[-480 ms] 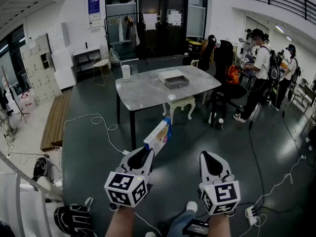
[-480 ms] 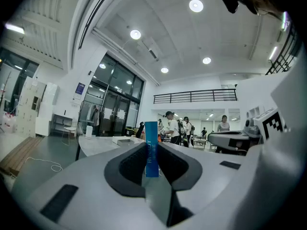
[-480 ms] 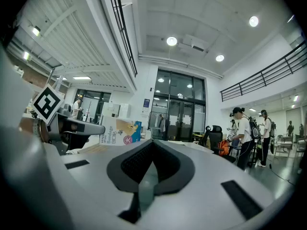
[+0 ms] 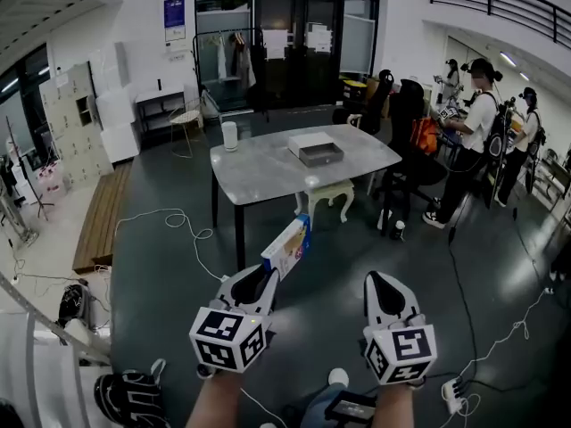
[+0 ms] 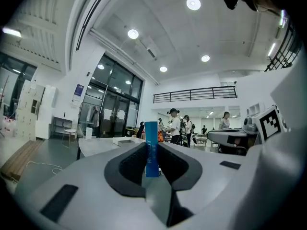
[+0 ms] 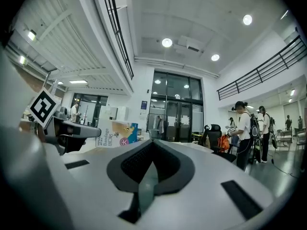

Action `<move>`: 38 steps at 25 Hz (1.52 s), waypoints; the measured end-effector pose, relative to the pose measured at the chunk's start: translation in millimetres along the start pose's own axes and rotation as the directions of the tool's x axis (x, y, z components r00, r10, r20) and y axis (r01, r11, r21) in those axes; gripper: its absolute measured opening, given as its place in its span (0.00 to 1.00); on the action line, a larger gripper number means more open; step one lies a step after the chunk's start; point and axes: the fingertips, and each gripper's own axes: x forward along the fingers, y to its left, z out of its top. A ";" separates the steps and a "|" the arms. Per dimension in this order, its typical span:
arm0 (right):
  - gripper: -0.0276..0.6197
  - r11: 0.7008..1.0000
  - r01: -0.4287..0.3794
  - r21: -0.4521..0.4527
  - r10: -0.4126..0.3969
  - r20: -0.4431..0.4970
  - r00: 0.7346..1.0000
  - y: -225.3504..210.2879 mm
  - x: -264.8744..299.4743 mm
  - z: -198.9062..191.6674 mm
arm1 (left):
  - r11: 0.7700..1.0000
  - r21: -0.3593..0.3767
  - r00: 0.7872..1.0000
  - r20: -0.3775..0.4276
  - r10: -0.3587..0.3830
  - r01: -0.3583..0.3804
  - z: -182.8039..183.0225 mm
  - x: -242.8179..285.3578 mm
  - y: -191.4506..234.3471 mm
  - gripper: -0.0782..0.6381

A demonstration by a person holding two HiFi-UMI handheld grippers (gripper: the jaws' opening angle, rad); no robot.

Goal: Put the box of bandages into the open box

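Observation:
A flat white-and-blue box of bandages (image 4: 288,245) sticks forward out of my left gripper (image 4: 268,277), which is shut on it. In the left gripper view the box of bandages (image 5: 151,149) stands edge-on between the jaws. My right gripper (image 4: 376,283) is beside it, shut and empty; in its own view the right gripper (image 6: 151,147) shows jaws together and the box of bandages (image 6: 113,134) off to the left. The open box (image 4: 319,153), a shallow grey tray, lies with its white lid (image 4: 308,139) on the marble table (image 4: 259,169) well ahead of both grippers.
A white cup (image 4: 229,135) stands at the table's far left corner. A white stool (image 4: 328,191) sits under the table, black chairs (image 4: 403,127) to its right. People (image 4: 478,141) stand at the right. Cables (image 4: 183,226) and a power strip (image 4: 452,390) lie on the dark floor.
The view has shifted slightly; the table and open box sit a touch higher and nearer. Both grippers hold as before, the left still holding the box.

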 end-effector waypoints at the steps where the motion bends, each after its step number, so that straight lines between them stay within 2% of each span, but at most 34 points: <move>1: 0.08 1.000 -0.003 0.003 0.003 -0.003 1.000 -5.3 4.4 -1.5 | 1.000 -0.001 1.000 -0.001 0.003 -0.003 0.0 6.7 0.4 0.22; 9: 0.08 0.998 -0.058 -0.025 0.058 -0.004 0.998 -57.7 64.5 -2.5 | 0.999 -0.009 0.999 -0.013 0.044 -0.044 3.6 82.4 4.5 0.22; 14: 0.08 0.994 -0.105 -0.007 0.105 0.005 0.994 -102.3 107.4 -0.6 | 0.998 0.007 0.998 -0.011 0.062 -0.061 10.4 140.6 -2.5 0.22; 26: 0.08 0.973 -0.224 -0.044 0.224 -0.019 0.974 -202.0 186.2 -7.5 | 0.988 -0.018 0.988 0.008 0.152 -0.151 8.9 260.6 -24.6 0.22; 31: 0.08 0.969 -0.246 -0.024 0.246 -0.027 0.969 -223.7 203.0 -17.8 | 0.984 -0.027 0.984 -0.003 0.177 -0.177 3.5 285.0 -27.1 0.22; 38: 0.08 0.962 -0.274 0.006 0.274 -0.013 0.962 -227.7 225.3 -23.4 | 0.977 -0.014 0.977 0.011 0.211 -0.211 13.0 299.8 -11.5 0.22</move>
